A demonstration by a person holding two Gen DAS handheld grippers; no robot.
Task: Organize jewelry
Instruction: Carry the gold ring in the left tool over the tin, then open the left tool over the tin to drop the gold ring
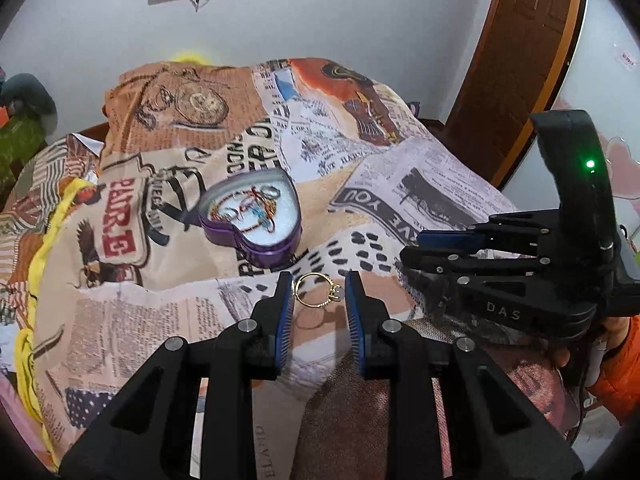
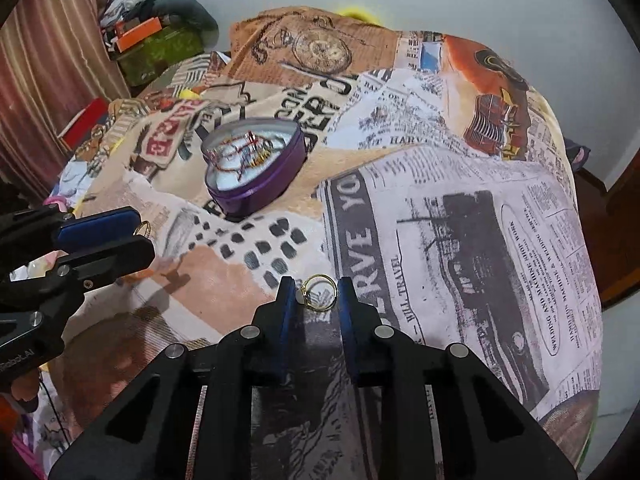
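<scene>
A purple heart-shaped tin (image 1: 256,222) lies open on the printed bedspread, with several coloured bangles and rings inside; it also shows in the right wrist view (image 2: 250,170). My left gripper (image 1: 319,286) has its jaws around a gold ring (image 1: 316,290) with a small stone; the pads touch it on both sides. My right gripper (image 2: 317,290) likewise has its jaws around a second gold ring (image 2: 318,292). Each gripper shows in the other's view: the right one (image 1: 408,254) and the left one (image 2: 142,238) with its ring (image 2: 143,229).
The bedspread (image 2: 460,220) covers a raised, lumpy surface that drops off at the right. A wooden door frame (image 1: 516,52) stands at the back right. Boxes and clutter (image 2: 156,36) sit by a curtain at the far left.
</scene>
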